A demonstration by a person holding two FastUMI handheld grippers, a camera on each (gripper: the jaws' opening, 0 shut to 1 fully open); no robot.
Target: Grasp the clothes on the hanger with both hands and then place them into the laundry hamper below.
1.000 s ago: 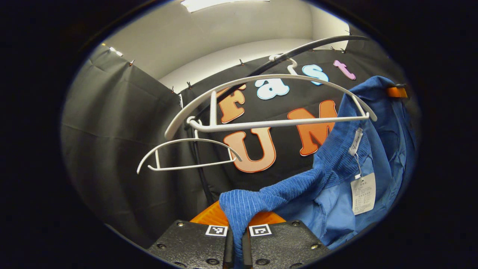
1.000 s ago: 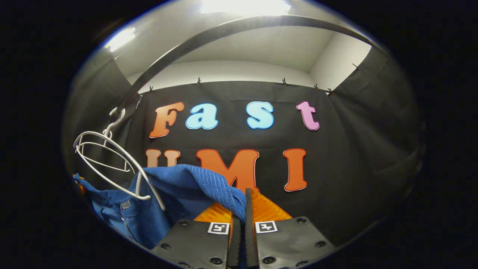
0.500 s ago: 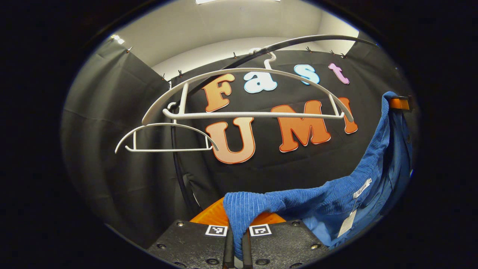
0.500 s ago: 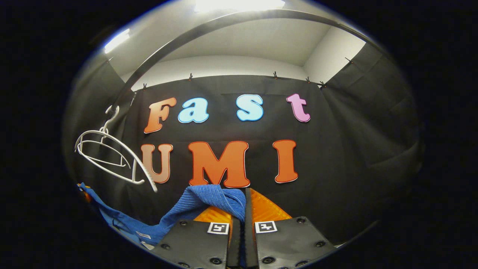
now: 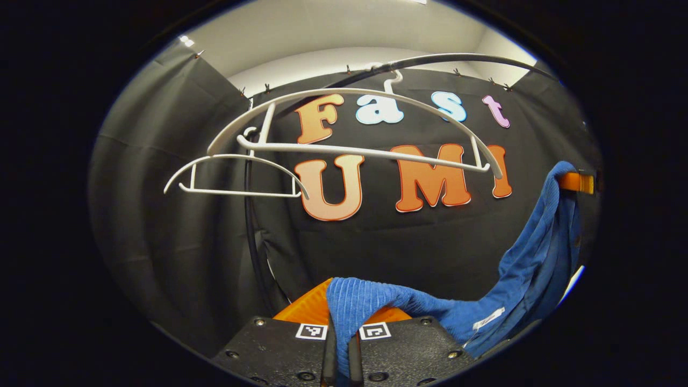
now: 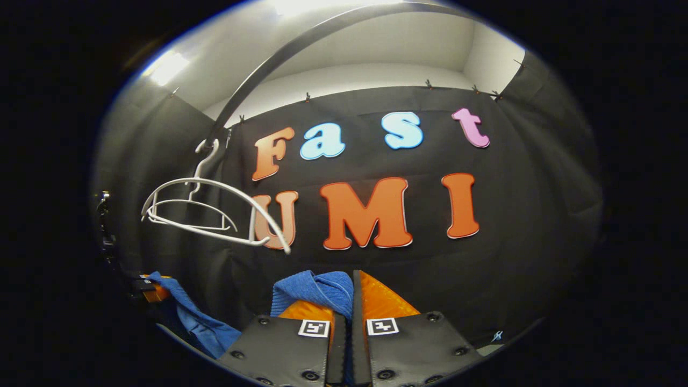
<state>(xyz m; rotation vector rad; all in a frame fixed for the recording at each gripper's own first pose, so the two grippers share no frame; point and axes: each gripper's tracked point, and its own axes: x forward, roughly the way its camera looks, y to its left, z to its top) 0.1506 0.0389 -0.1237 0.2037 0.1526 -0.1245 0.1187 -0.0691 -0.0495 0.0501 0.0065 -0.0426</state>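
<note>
A blue ribbed garment (image 5: 484, 306) hangs slack between my two grippers, below and clear of the hangers. My left gripper (image 5: 339, 314) is shut on one end of it, and the cloth folds over its fingertips. From there the garment runs up to the right, where my right gripper (image 5: 576, 183) holds the other end. In the right gripper view, my right gripper (image 6: 352, 293) is shut on a bunch of the blue garment (image 6: 317, 287). The cloth drops to the lower left toward my left gripper (image 6: 150, 287). Two bare white hangers (image 5: 349, 126) hang on the black rail (image 5: 457, 56).
The second, smaller white hanger (image 5: 231, 174) hangs left of the big one. Both hangers (image 6: 209, 209) sit up and to the left in the right gripper view, under the curved rail (image 6: 301, 51). A black upright pole (image 5: 250, 226) stands behind them. Black cloth walls close in all round.
The garment has slid off the big hanger, which now hangs bare. Both grippers have come down with the cloth, so the hangers sit higher in both views.
</note>
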